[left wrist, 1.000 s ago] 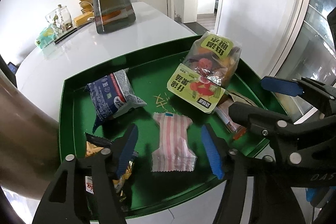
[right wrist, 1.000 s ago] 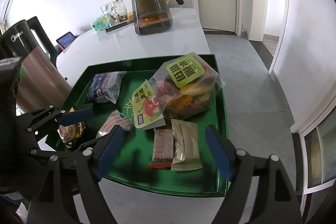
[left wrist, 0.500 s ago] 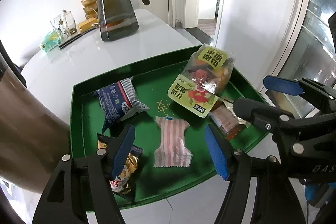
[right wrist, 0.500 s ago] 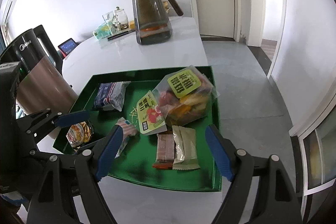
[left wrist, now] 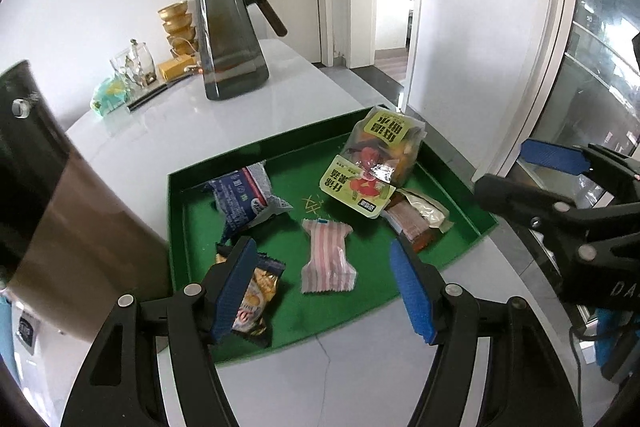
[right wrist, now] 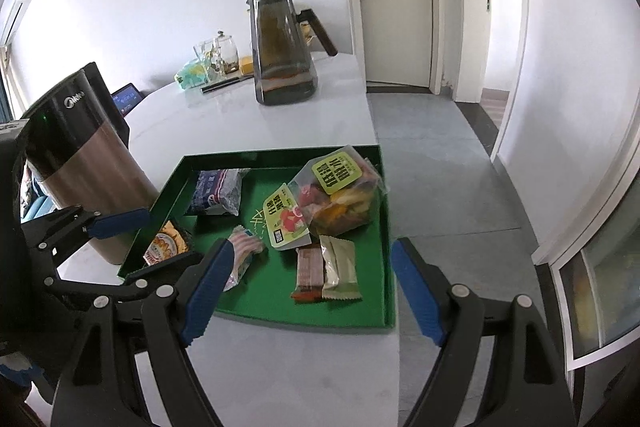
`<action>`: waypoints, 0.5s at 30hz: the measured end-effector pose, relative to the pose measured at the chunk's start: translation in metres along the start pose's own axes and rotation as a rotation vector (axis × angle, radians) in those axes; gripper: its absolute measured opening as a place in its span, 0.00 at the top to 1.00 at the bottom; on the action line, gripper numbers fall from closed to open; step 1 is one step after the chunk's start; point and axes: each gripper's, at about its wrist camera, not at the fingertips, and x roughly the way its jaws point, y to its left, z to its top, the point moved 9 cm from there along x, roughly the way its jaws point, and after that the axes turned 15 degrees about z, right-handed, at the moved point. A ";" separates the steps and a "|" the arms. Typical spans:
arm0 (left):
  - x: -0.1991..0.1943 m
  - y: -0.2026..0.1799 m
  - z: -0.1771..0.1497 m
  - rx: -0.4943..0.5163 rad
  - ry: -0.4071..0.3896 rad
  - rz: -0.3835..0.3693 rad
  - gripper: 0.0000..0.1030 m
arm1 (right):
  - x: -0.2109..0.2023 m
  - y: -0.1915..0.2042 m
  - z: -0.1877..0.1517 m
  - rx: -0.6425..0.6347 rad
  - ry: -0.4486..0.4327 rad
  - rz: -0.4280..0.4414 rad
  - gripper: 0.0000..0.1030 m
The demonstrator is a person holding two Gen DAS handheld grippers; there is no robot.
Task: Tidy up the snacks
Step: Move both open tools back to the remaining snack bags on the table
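A green tray (left wrist: 176, 227) (right wrist: 384, 315) on the white table holds the snacks: a pink striped packet (left wrist: 326, 255) (right wrist: 244, 251), a blue packet (left wrist: 240, 197) (right wrist: 216, 191), a gold packet (left wrist: 256, 303) (right wrist: 166, 243), a clear bag of dried fruit (left wrist: 380, 151) (right wrist: 344, 195) with a flat yellow-green pack (left wrist: 354, 185) (right wrist: 284, 217) leaning on it, and two bars (left wrist: 416, 219) (right wrist: 326, 269). My left gripper (left wrist: 324, 291) is open and empty above the tray's near edge. My right gripper (right wrist: 310, 291) is open and empty, likewise raised.
A smoked-glass pitcher (left wrist: 230, 35) (right wrist: 282, 47) stands at the back of the table. A brown and black kettle (right wrist: 76, 163) (left wrist: 68, 227) stands left of the tray. Glass jars (right wrist: 218, 53) and small items sit at the far back. The table edge drops to the floor on the right.
Both grippers have pulled back and up from the tray, so the snacks look smaller and farther. Both stay open. No snack has moved.
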 end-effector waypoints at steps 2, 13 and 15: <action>-0.010 0.005 -0.002 -0.002 -0.010 0.001 0.39 | -0.012 0.006 -0.001 -0.003 -0.008 -0.008 0.00; -0.080 0.049 -0.019 -0.023 -0.101 0.026 0.27 | -0.083 0.077 -0.006 -0.078 -0.058 -0.051 0.00; -0.094 0.059 -0.026 -0.031 -0.118 0.023 0.27 | -0.094 0.094 -0.007 -0.101 -0.063 -0.064 0.00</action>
